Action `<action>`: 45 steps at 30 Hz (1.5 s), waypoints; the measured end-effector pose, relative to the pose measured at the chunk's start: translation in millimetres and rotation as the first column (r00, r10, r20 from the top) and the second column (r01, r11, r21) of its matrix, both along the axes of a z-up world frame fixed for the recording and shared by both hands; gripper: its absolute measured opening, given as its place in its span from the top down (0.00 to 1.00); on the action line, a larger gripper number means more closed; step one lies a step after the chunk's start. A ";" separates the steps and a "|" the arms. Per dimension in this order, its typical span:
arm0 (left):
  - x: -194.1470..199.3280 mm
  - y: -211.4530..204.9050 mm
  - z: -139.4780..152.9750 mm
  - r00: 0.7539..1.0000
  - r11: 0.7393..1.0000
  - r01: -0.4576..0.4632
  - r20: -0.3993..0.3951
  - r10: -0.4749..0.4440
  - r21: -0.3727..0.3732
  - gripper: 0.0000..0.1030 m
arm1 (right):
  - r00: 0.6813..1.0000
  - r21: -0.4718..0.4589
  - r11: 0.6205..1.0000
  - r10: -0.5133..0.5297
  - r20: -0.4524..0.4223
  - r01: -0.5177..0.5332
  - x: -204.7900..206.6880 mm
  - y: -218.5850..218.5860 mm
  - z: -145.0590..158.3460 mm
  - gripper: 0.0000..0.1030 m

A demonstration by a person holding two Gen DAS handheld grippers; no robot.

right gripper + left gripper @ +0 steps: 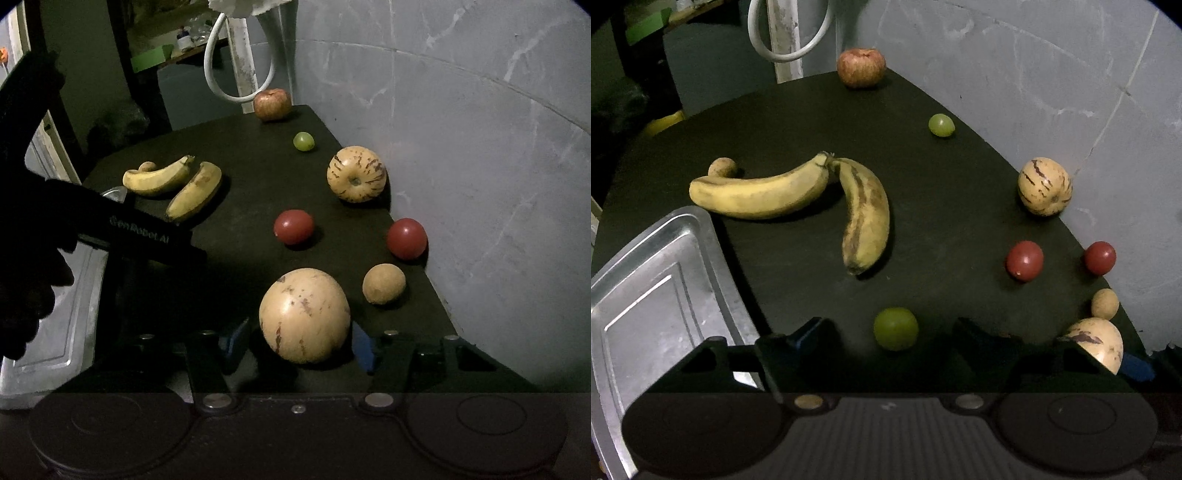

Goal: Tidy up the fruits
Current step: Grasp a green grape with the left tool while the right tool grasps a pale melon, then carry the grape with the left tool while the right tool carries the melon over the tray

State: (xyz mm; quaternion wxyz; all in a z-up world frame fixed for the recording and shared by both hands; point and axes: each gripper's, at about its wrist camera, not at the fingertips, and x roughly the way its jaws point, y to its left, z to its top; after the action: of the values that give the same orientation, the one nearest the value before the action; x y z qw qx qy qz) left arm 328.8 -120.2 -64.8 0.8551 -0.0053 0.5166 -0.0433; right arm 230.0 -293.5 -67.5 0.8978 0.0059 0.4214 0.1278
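- Left wrist view: the left tool (892, 334) gapes wide around a green grape (895, 328) at the desk's (942, 221) near edge, fingers apart from it; a metal tray (657, 295) covers the near-left corner.
- Right wrist view: the right tool (301, 341) spreads around a speckled melon (304, 315) near the desk's right edge; whether its pads touch is unclear.

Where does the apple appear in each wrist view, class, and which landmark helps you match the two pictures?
Left wrist view: the apple sits top centre, at the table's far corner.
Right wrist view: the apple sits upper centre, same far corner.
Shared landmark: the white hose loop just behind it.
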 end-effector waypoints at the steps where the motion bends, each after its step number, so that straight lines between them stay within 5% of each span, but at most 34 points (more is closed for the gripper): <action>1: 0.1 -1.0 -0.5 1.000 1.000 -0.002 0.004 0.002 0.007 0.25 | 1.000 0.002 1.000 0.001 0.002 -0.001 0.7 -0.4 -0.1 0.43; 10: -0.4 -6.6 -0.1 1.000 1.000 -0.009 0.029 0.009 0.027 0.42 | 1.000 0.013 1.000 -0.001 0.014 0.001 3.0 -2.9 -0.9 0.49; 17: -0.5 -4.2 2.2 0.999 1.000 -0.028 0.037 0.028 0.006 0.73 | 1.000 0.025 1.000 0.001 0.009 -0.001 1.2 -3.5 -0.3 0.49; 34: -30.1 36.3 34.5 0.989 0.993 -0.108 0.093 0.113 -0.056 0.74 | 0.996 0.038 0.995 0.086 0.039 -0.088 -8.7 38.7 15.7 0.49; 45: -59.3 122.8 70.5 0.937 0.950 -0.299 0.162 0.310 -0.087 0.74 | 0.959 0.069 0.961 0.261 0.109 -0.270 12.9 118.4 37.7 0.49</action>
State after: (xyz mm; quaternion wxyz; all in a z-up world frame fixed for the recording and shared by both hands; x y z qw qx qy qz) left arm 269.5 2.6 5.7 0.8926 -0.1075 0.4317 0.0735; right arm 242.9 -175.1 -29.9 0.8913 -0.0199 0.3676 0.2647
